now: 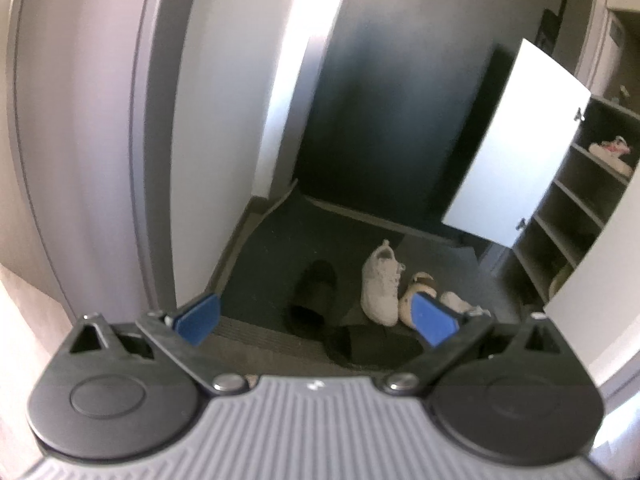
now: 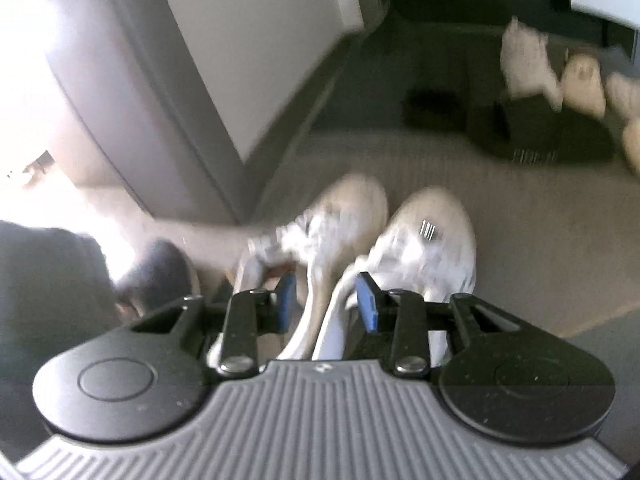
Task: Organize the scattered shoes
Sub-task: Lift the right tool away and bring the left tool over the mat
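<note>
A home entryway: open shoe cabinet [image 1: 576, 208], dark doormat [image 1: 280, 248], front door [image 1: 384, 128].

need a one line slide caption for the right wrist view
Right gripper, jaws pinching together the inner sides of a pair of white sneakers, above a grey entry mat.

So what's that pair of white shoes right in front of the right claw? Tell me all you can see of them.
The pair of white sneakers looks like soft fabric or leather with white laces, toes pointing away from the camera, side by side. The right claw pinches their adjoining inner collars between its blue pads, so both hang together above a grey-beige mat. The right shoe bears a small dark striped mark. The picture is blurred, so finer detail is lost.
</note>
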Available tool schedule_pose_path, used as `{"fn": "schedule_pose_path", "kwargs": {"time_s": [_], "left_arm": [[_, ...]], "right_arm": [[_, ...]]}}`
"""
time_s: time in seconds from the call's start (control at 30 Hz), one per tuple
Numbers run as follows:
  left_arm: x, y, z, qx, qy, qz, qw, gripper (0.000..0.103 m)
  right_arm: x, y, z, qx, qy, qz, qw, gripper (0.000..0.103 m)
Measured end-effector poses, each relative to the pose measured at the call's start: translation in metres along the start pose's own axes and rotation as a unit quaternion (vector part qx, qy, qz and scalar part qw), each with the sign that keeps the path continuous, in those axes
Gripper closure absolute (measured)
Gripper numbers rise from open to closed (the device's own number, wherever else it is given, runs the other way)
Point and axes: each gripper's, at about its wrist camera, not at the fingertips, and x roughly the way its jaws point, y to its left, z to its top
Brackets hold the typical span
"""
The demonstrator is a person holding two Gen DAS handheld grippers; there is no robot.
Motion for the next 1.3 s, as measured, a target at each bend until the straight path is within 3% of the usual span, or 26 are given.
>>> {"fn": "schedule_pose_path", "kwargs": {"time_s": [0.13,0.23,0.37,0.47,0.67,0.9,1.2,1.23,1.3], "left_arm": [[-0.005,0.009,-0.03,-0.001,-0.006,0.062,0.9981,0.0],[-0.012,0.017,-0.044,-0.023,0.012,0.076,0.9968,0.0],[-0.023,-0.007,-0.047,0.037,0.036,0.104,0.9933,0.0],[-0.027,-0.035,-0.032,0.064,0.06,0.105,0.9906,0.0],[-0.029,-0.094,-0.008,0.086,0.091,0.058,0.9904,0.0],[-0.009,-0.151,-0.027,0.108,0.115,0.019,0.9872,0.0],[0.083,-0.203,-0.053,0.145,0.181,0.001,0.9727,0.0],[0.096,-0.207,-0.054,0.147,0.189,-0.001,0.9708,0.0],[0.123,-0.216,-0.053,0.155,0.204,-0.006,0.9666,0.0]], "right_arm": [[-0.068,-0.019,0.055,0.023,-0.031,0.015,0.999,0.066],[-0.119,-0.032,0.085,0.023,-0.053,0.005,0.998,0.066],[-0.177,-0.048,0.118,0.008,-0.087,-0.007,0.996,0.065],[-0.218,-0.064,0.146,0.003,-0.108,-0.023,0.994,0.065],[-0.285,-0.12,0.19,0.024,-0.125,-0.054,0.99,0.065],[-0.354,-0.193,0.181,0.112,-0.149,-0.056,0.981,0.065],[-0.413,-0.241,0.156,0.137,-0.158,-0.056,0.976,0.065],[-0.417,-0.242,0.153,0.132,-0.162,-0.057,0.976,0.062],[-0.422,-0.25,0.146,0.12,-0.174,-0.061,0.975,0.044]]}}
